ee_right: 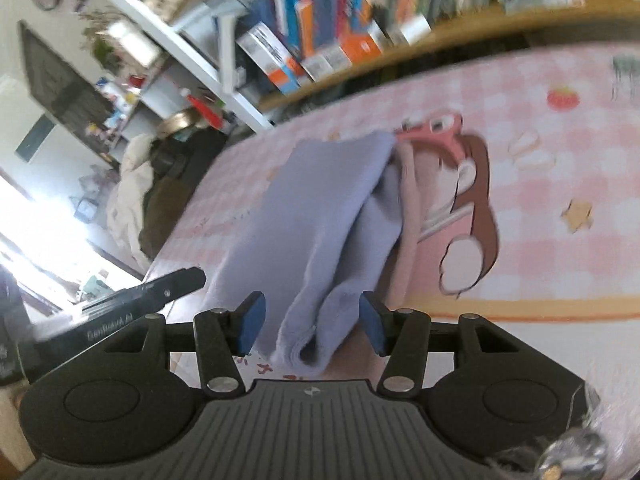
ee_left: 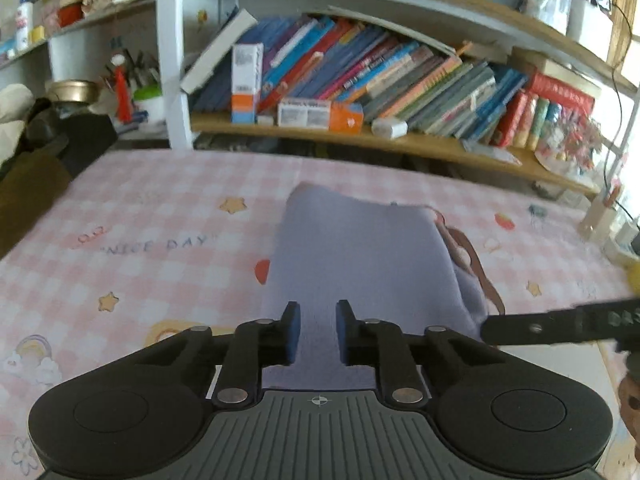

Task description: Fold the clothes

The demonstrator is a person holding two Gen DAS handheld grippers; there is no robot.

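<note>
Landmark: the lavender garment [ee_left: 360,264], folded into a long strip, lies on the pink checked sheet [ee_left: 140,216] printed with stars and the words "NICE DAY".
Sheet left of garment: bare checked cloth with a star [ee_left: 232,205] and the printed words further left of the garment's edge.
Left gripper: the left gripper [ee_left: 318,330] hangs over the garment's near end; its blue pads [ee_left: 292,334] stand apart with a narrow gap, lavender cloth showing through the gap below them. No cloth rises between the pads, so it reads as open and holding nothing.
Garment: in the right wrist view the garment [ee_right: 320,216] shows stacked layers, its rolled near end pointing at the camera, a pale pink edge along its right side.
Right gripper: the right gripper [ee_right: 312,326] has its pads wide apart on either side of the garment's near end; the cloth sits between them, neither pad pressing it.
Sheet right of garment: a brown-haired cartoon figure [ee_right: 472,208] is printed just beside the garment, partly covered by it.
Behind garment: a wooden bookshelf [ee_left: 360,140] with leaning books [ee_left: 360,68] stands beyond the sheet's far edge.
</note>
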